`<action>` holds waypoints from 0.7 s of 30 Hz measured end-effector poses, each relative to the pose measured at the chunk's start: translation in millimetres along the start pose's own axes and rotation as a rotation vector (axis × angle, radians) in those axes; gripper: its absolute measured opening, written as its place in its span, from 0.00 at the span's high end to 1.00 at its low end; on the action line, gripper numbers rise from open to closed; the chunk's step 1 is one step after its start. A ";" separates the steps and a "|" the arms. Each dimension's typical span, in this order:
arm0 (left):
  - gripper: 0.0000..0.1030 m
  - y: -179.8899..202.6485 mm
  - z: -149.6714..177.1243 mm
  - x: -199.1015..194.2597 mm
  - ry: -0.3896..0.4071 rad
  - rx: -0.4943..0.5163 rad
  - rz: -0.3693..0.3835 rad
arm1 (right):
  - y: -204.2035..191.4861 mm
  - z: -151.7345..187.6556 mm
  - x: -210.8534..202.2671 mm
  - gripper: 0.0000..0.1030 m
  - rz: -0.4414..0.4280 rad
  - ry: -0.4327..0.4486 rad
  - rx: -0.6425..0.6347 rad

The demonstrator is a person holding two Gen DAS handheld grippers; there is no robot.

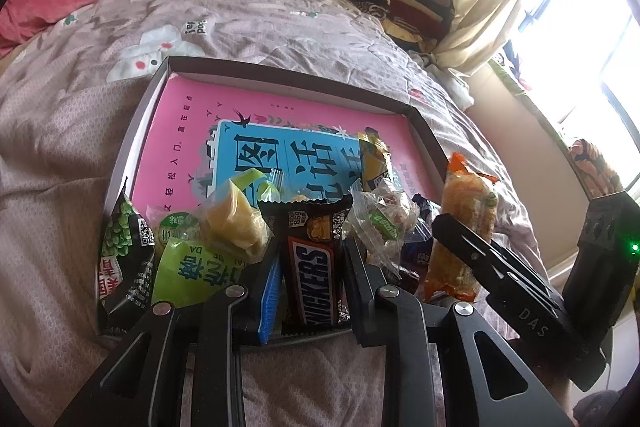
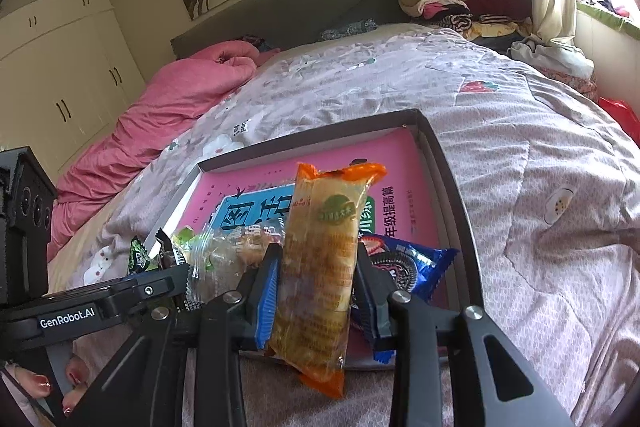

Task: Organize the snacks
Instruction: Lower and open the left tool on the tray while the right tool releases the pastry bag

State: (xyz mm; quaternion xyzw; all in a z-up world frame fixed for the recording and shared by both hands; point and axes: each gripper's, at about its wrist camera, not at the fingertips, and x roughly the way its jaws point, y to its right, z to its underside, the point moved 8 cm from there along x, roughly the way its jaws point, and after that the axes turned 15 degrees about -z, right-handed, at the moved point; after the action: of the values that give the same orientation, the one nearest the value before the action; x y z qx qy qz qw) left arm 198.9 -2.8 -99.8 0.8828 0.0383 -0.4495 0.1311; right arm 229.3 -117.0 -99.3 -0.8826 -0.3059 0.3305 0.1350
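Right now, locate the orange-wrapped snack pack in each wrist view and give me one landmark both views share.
Left wrist view: the orange snack pack stands at right, beside the tray's right edge, between the right gripper's fingers.
Right wrist view: it fills the centre, upright between the right gripper fingers.
Shared landmark: the pink book lying in the tray.

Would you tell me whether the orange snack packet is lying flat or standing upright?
Upright: the orange snack packet stands on end between the right gripper fingers, its crimped top above the tray.
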 end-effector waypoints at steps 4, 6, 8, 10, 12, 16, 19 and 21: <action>0.72 0.4 0.1 0.1 -0.001 0.000 0.000 | 1.0 2.5 -5.2 0.66 0.002 -0.001 0.010; 0.72 -0.1 -0.1 -0.2 -0.003 -0.001 0.000 | 1.7 3.8 -7.9 0.65 0.004 0.000 0.015; 0.72 -0.3 0.5 -1.0 -0.004 -0.001 0.000 | 1.6 3.8 -9.7 0.65 0.006 -0.001 0.012; 0.72 -0.1 0.7 -0.8 -0.004 0.001 0.000 | 1.6 4.0 -10.9 0.64 0.016 -0.001 0.007; 0.72 -0.6 0.7 -1.4 -0.004 -0.002 0.000 | 1.5 5.5 -12.3 0.62 0.017 -0.002 0.010; 0.72 0.2 1.7 -1.6 -0.006 0.004 -0.002 | 1.2 7.9 -14.9 0.59 0.027 -0.008 0.011; 0.70 0.0 2.8 -2.3 -0.007 0.005 -0.001 | 0.2 7.3 -19.4 0.56 0.033 0.003 0.008; 0.69 0.6 3.0 -1.9 -0.010 0.009 -0.002 | -0.9 6.9 -21.2 0.55 0.034 0.006 0.006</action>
State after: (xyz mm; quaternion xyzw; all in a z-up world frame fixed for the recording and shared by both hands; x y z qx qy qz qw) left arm 195.5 -4.1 -99.7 0.8811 0.0367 -0.4542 0.1268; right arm 211.6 -129.4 -93.5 -0.8883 -0.2895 0.3309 0.1330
